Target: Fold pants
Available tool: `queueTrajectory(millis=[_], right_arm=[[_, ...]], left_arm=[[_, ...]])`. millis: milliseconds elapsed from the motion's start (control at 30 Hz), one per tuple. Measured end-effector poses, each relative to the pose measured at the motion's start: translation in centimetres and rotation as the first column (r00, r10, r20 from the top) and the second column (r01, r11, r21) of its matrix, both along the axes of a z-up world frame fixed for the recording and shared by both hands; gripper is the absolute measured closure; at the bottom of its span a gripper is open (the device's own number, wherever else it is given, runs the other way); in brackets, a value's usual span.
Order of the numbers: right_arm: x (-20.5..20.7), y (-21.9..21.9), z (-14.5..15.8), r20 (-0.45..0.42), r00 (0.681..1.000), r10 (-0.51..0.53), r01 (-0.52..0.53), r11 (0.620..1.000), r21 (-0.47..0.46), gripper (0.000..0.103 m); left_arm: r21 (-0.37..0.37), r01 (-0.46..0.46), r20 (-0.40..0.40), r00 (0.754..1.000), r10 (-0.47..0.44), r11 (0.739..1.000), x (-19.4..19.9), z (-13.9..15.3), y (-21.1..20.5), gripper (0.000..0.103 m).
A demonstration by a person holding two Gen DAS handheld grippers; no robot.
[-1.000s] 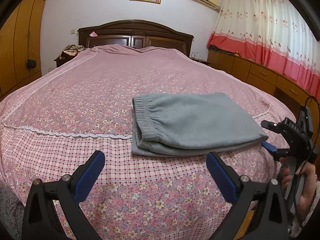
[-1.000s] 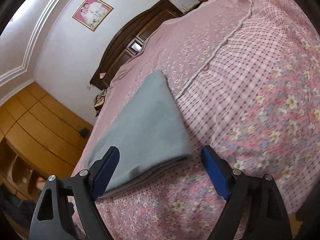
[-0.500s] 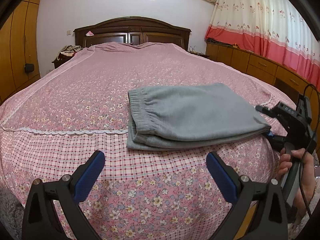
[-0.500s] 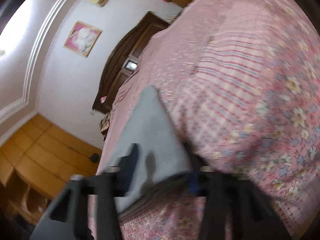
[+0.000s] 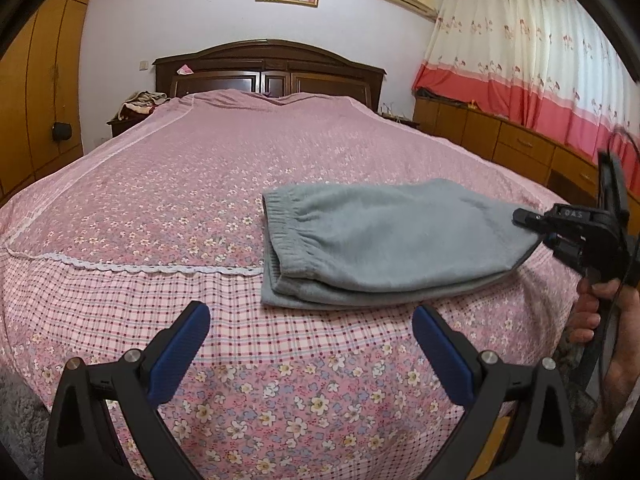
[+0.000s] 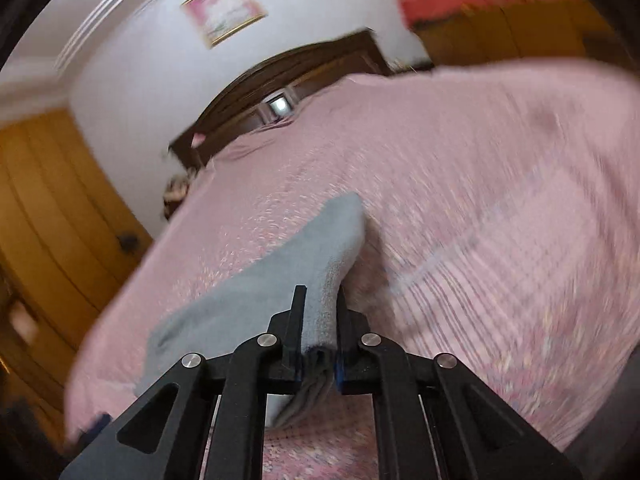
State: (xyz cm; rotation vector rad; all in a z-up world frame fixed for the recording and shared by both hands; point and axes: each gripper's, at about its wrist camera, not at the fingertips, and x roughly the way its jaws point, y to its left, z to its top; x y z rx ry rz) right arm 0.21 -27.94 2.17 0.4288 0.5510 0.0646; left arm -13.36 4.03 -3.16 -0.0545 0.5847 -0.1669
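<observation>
The grey pants lie folded on the pink flowered bed, elastic waistband to the left. My left gripper is open and empty, hovering over the checked part of the bedspread just in front of the pants. My right gripper is at the pants' right end, shut on the folded edge and lifting it slightly. In the blurred right wrist view the gripper pinches the grey cloth between its jaws.
A dark wooden headboard stands at the far end. Wooden cabinets and red-and-cream curtains line the right side. A wardrobe is at the left. A nightstand with clutter sits beside the headboard.
My right gripper moved in onto the pants' right end and closed on it, raising that edge. My left gripper stayed open in front of the pants.
</observation>
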Motion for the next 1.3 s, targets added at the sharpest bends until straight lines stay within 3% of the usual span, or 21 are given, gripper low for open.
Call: queueTrajectory(millis=[100, 200, 333, 500, 633, 667, 767, 967, 1100, 1167, 1233, 1300], right_arm=[[0.4, 3.8, 3.1, 0.044, 0.997, 0.060, -0.052, 0.984, -0.169, 0.092], [0.2, 8.3, 4.7, 0.078, 0.989, 0.128, -0.096, 0.941, -0.324, 0.092], [0.2, 14.9, 5.3, 0.095, 0.965, 0.246, -0.167, 0.850, -0.499, 0.092], [-1.6, 22.9, 2.0, 0.066, 0.905, 0.419, -0.259, 0.669, -0.696, 0.092], [-3.8, 27.4, -3.3, -0.006, 0.854, 0.520, -0.297, 0.478, -0.826, 0.092], [-3.7, 27.8, -4.1, -0.034, 0.848, 0.528, -0.324, 0.467, -0.823, 0.092], [-3.3, 28.1, -4.8, -0.043, 0.858, 0.512, -0.334, 0.491, -0.805, 0.092], [-3.8, 28.8, -3.0, -0.005, 0.843, 0.538, -0.306, 0.471, -0.827, 0.092], [-3.3, 29.7, -4.0, -0.061, 0.831, 0.553, -0.358, 0.447, -0.820, 0.092], [-2.9, 29.5, -4.9, -0.098, 0.827, 0.553, -0.400, 0.457, -0.795, 0.091], [-3.1, 29.1, -4.7, -0.077, 0.828, 0.556, -0.395, 0.480, -0.784, 0.087], [-3.8, 28.2, -3.5, -0.045, 0.799, 0.600, -0.447, 0.542, -0.712, 0.075]], left_arm=[[-0.013, -0.007, 0.008, 1.000, 0.007, 1.000, -0.2, 0.3, 0.5, 0.000], [-0.026, -0.018, 0.021, 1.000, 0.019, 1.000, -0.6, 0.7, 1.1, 0.000], [-0.051, -0.081, 0.045, 0.996, 0.083, 0.995, -1.3, 1.5, 2.8, 0.000], [-0.055, -0.288, 0.093, 0.952, 0.292, 0.956, -2.7, 2.7, 6.6, 0.000], [-0.090, -0.359, 0.053, 0.930, 0.365, 0.929, -3.1, 2.6, 9.0, 0.000], [-0.080, -0.387, 0.044, 0.919, 0.391, 0.919, -3.2, 2.5, 9.4, 0.000], [-0.048, -0.433, 0.008, 0.901, 0.434, 0.900, -3.0, 1.9, 10.2, 0.000], [-0.077, -0.419, -0.027, 0.908, 0.418, 0.905, -3.0, 1.5, 11.1, 0.000], [-0.092, -0.412, -0.030, 0.911, 0.411, 0.907, -3.1, 1.5, 10.9, 0.000], [-0.082, -0.428, -0.042, 0.904, 0.426, 0.900, -2.9, 1.4, 10.9, 0.000], [-0.081, -0.437, -0.068, 0.899, 0.432, 0.896, -2.4, 1.0, 11.2, 0.000], [-0.107, -0.428, -0.078, 0.903, 0.422, 0.897, -2.4, 0.9, 11.5, 0.000]])
